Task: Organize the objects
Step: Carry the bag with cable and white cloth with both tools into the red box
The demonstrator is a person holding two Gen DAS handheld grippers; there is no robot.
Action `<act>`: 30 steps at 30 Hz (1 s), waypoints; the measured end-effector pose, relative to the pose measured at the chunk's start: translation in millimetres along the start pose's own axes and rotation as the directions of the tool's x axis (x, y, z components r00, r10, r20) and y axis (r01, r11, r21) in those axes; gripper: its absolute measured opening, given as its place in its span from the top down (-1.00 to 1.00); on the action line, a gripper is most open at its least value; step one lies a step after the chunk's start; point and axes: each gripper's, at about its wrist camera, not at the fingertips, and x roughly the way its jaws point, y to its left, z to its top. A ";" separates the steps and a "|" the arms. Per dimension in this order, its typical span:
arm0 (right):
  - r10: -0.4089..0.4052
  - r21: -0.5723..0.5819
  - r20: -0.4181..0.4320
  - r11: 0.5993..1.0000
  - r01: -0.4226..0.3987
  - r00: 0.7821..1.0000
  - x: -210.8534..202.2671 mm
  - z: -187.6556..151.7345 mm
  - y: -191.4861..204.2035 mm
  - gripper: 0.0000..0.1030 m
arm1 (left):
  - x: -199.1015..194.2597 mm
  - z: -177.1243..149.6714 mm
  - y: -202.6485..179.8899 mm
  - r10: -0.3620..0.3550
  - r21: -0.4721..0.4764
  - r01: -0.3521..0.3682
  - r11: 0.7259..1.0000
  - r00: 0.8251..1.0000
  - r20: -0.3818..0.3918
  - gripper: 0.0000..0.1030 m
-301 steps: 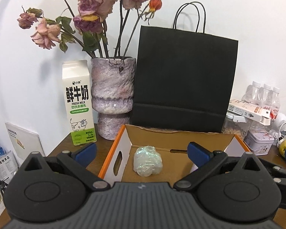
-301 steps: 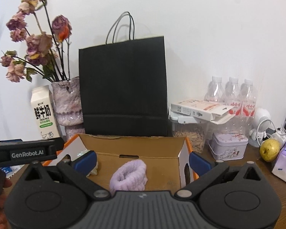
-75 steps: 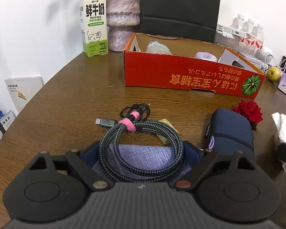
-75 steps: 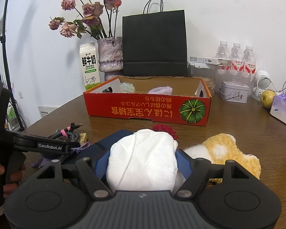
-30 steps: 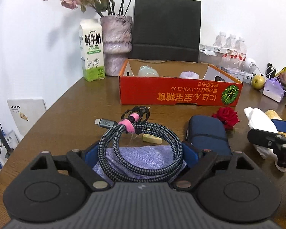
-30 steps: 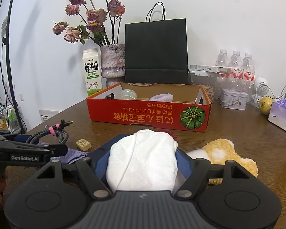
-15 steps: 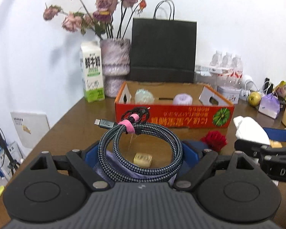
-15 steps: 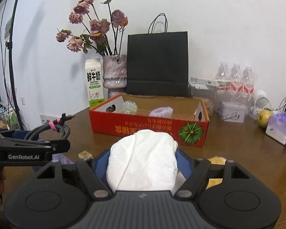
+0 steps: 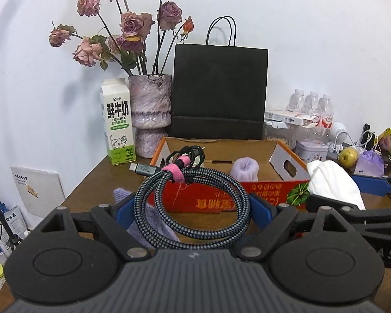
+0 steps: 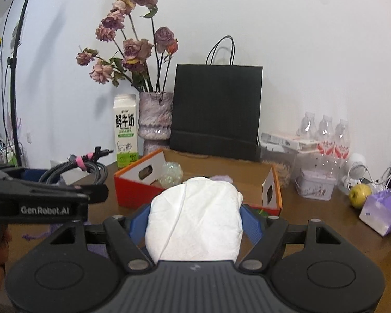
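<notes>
My left gripper (image 9: 193,208) is shut on a coiled grey braided cable (image 9: 195,176) bound with a pink strap, and a purple cloth (image 9: 153,225) hangs between the pads under it. My right gripper (image 10: 195,216) is shut on a white cloth bundle (image 10: 195,221). Both are held above the table, in front of the orange-red cardboard box (image 9: 247,198). In the box lie a lilac roll (image 9: 243,168) and a clear crinkled ball (image 10: 172,173). The left wrist view shows the right gripper (image 9: 352,190) with the white bundle (image 9: 331,182) at the right. The right wrist view shows the left gripper (image 10: 52,190) and cable (image 10: 91,167) at the left.
Behind the box stand a milk carton (image 9: 118,127), a vase of dried roses (image 9: 150,112) and a black paper bag (image 9: 219,91). To the right are water bottles (image 9: 310,107), a tin (image 9: 311,150), a yellow-green fruit (image 10: 359,194) and a purple pouch (image 10: 380,208).
Both grippers have risen off the table with their loads and come nearer the box. The blue pouch, red rose and yellow plush have dropped out of view.
</notes>
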 end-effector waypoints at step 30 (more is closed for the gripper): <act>0.022 0.040 -0.019 0.999 -0.021 1.000 20.3 -5.4 -7.4 -0.42 | -7.7 1.2 22.3 -0.001 0.008 0.002 1.000 1.000 -0.028 -0.72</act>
